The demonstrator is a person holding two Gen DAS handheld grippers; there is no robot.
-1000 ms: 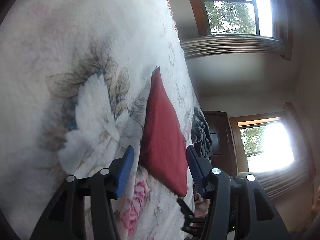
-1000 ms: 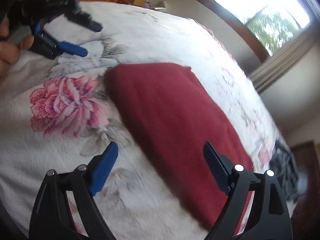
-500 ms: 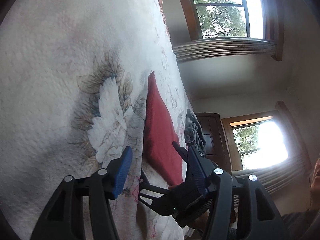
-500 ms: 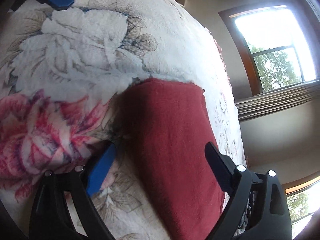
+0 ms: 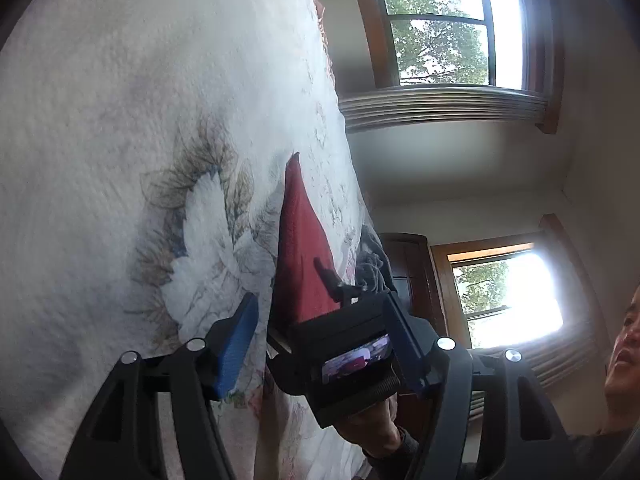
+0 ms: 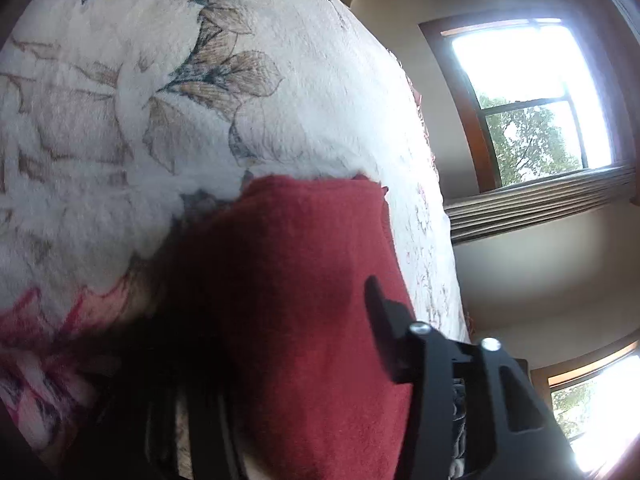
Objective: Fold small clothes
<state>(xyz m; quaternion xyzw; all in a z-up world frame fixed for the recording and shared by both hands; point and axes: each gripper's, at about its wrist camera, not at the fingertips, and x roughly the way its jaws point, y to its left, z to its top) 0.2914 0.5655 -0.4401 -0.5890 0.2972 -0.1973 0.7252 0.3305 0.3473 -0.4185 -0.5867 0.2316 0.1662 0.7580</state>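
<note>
A folded dark red cloth (image 6: 304, 280) lies flat on the white flowered bed cover (image 6: 120, 120). My right gripper (image 6: 272, 320) is low over the cloth's near end and open. Its right finger (image 6: 384, 320) rests above the cloth. The left finger is lost in dark shadow at the cloth's left edge. In the left wrist view the red cloth (image 5: 298, 248) runs away from me, and the right gripper's black body (image 5: 348, 356) sits between my blue fingertips. My left gripper (image 5: 320, 340) is open, holds nothing and hangs short of the cloth.
A heap of dark grey clothes (image 5: 372, 264) lies on the bed beyond the red cloth. A hand (image 5: 372, 420) holds the right gripper, and a person is at the right edge. Windows (image 5: 440, 28) and a wall stand past the bed's far side.
The right gripper has pushed forward and down onto the red cloth's near end, and its left finger has gone into shadow. It now fills the gap between the left gripper's fingers.
</note>
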